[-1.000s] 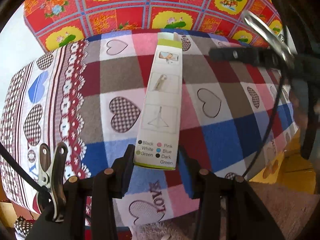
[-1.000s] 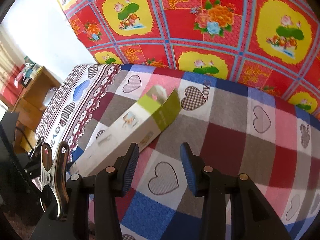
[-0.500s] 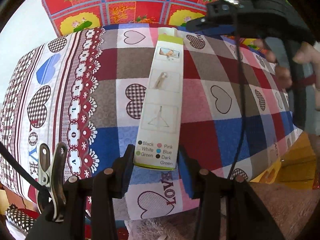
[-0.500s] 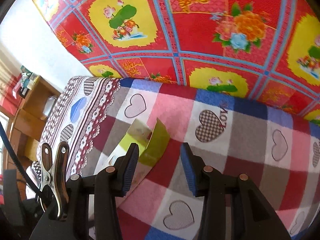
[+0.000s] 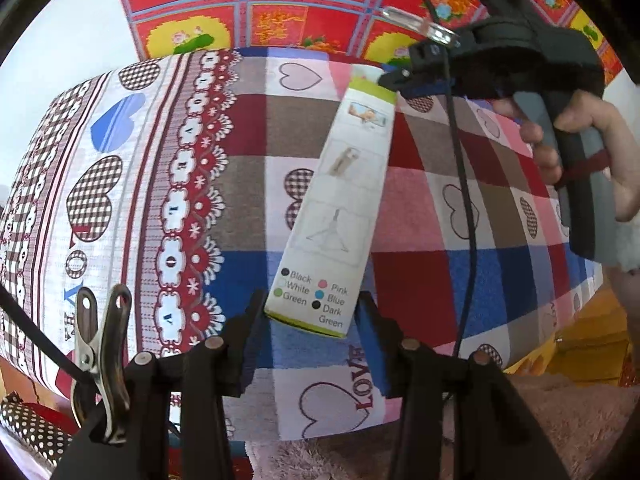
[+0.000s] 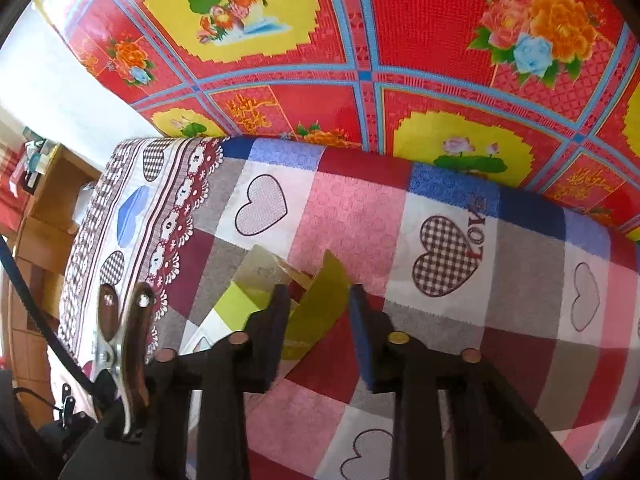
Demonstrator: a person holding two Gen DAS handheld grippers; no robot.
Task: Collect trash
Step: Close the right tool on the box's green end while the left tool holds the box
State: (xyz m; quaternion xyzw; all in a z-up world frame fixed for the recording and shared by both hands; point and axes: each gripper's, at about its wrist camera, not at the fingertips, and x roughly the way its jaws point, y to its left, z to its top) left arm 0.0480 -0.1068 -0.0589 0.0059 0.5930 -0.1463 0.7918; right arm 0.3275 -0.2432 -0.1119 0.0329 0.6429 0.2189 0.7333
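A long white box [image 5: 340, 200] with green ends lies on the checked heart cloth [image 5: 420, 280]. Its near end sits between the pads of my left gripper [image 5: 310, 304], which touch its sides while the jaws open slightly; the box leans to the right in the grip. My right gripper [image 5: 404, 80], held by a hand [image 5: 580, 148], is at the box's far, open end. In the right wrist view my right gripper [image 6: 318, 296] is closing, and the green flap [image 6: 320, 304] fills the gap between its pads. The box body [image 6: 240, 304] runs off to the lower left.
A red flowered cloth [image 6: 400, 40] hangs behind the bed. Wooden furniture [image 6: 44, 208] stands off the bed's left end. A black cable [image 5: 460, 200] hangs across the cloth. Pink fuzzy fabric [image 5: 320, 456] lies below the near edge.
My right gripper came down onto the box's far end and its jaws narrowed around the green flap. In the left wrist view the box now leans to the right.
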